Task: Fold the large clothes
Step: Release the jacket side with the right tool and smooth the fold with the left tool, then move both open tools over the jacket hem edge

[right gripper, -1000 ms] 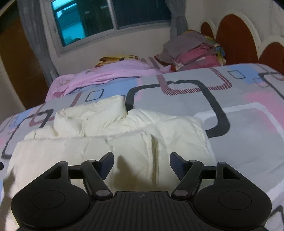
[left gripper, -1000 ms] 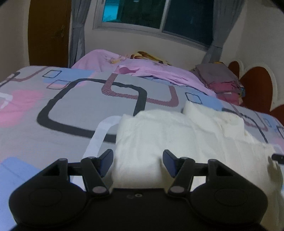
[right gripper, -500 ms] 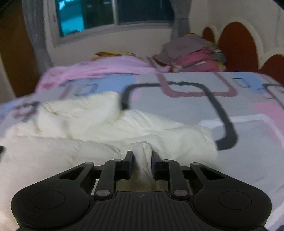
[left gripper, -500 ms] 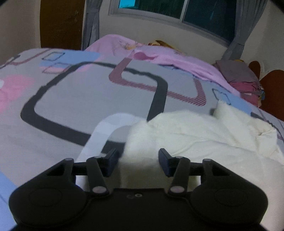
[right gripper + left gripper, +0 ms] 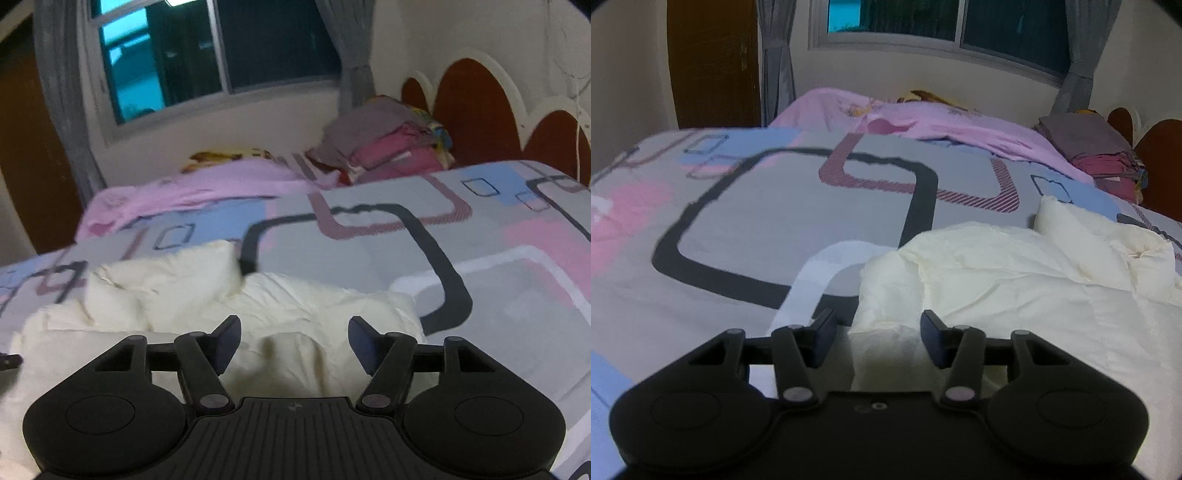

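Left wrist view: bed (image 5: 768,206) fills most of the frame, sheet grey with black rounded-square outlines, maroon hatched bands, pink and light-blue patches. Pink blanket (image 5: 923,122) lies rumpled along the far edge. Folded clothes stack (image 5: 1093,147), grey on top and magenta under, sits at the far right corner against a dark red scalloped headboard (image 5: 1160,162). Window (image 5: 960,33) above with grey curtains either side, brown wooden door (image 5: 713,62) at left, cream walls.

Cream padded garment (image 5: 1015,273) lies on the sheet on the near right side, crumpled, puffy, partly folded with a thick roll at its far end. Its near left corner sits right ahead of the left gripper (image 5: 878,338); fingers spread apart, nothing pinched between them.

Right wrist view: same garment (image 5: 295,306) is just ahead and left of centre, bunched into soft ridges, one raised fold between the right gripper (image 5: 294,345) fingers. Fingers wide apart, not pinching the cloth. Clothes stack (image 5: 388,144) and headboard (image 5: 476,107) are at far right, window (image 5: 207,59) far left of centre. Frame is slightly blurred.

No readable text or brand marks anywhere.
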Demonstrator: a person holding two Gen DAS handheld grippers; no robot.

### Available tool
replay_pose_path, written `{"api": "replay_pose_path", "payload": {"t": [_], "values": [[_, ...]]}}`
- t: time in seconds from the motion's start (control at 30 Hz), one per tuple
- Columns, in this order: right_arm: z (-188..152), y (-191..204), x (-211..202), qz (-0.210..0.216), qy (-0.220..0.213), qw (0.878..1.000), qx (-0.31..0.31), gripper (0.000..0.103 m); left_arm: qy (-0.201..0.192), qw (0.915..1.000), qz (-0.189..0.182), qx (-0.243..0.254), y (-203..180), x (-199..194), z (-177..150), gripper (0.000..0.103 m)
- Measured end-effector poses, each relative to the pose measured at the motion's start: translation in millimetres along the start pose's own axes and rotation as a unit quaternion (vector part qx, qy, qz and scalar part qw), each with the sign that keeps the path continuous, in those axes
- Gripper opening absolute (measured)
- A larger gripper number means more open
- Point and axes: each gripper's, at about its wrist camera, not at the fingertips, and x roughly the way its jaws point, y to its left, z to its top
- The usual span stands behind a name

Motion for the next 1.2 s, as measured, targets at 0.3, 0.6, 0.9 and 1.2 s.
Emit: {"api": "replay_pose_path", "payload": {"t": [0.3,0.6,0.9,1.2], "values": [[-14.7,40.4,-18.8,0.017,-0.017,0.994,-0.102,0.053,-0.021,0.9994,-0.025,0.008,-21.6,-42.0,-0.1,0.050],[-50.7,31.2,-20.8,0.008,0.016,0.992,-0.126,0.050,0.000,0.9989,-0.043,0.020,-38.9,-59.0,-39.0,0.050],[-72.4,10.9,6.5,-0.007,0.071,0.992,-0.101,0.050,0.017,0.9989,-0.014,0.042,-43.0,-39.1,-60.9,0.052],[-52.3,-4.6,-7.7,0.044,0.090,0.993,-0.067,0.050,0.015,0.9995,-0.002,0.028,-47.0,-58.5,-57.0,0.063]]}}
